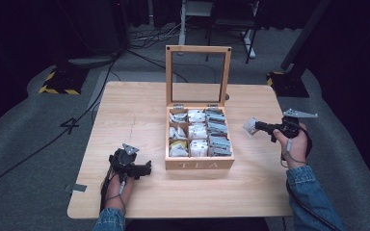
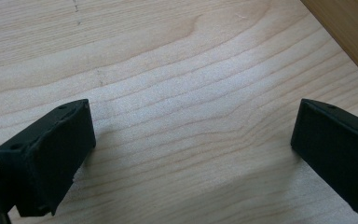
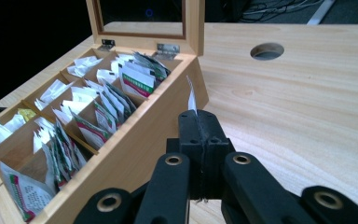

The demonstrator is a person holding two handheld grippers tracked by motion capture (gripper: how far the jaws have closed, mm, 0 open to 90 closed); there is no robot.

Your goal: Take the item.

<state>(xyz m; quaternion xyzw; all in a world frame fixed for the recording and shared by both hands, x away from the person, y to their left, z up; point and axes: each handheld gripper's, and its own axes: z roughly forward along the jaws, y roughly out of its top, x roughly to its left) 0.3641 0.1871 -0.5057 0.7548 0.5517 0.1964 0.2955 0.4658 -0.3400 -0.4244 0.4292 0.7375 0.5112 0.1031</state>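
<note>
Pinching tea bag, right tool

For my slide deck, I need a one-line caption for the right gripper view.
Right gripper shut on a tea bag sachet beside the open wooden tea box.

Bench: pale wood, smooth, matt, fine wavy grain. Tea box at frame centre: light varnished wood with a slight sheen, small bright metal hinges, clear pane in the raised lid. Sachets inside: paper, some slightly glossy and printed. Right hand-held gripper: matt black plastic with brass-coloured rivets, clamped on a thin white paper sachet. Floor: grey carpet, rough.
</note>
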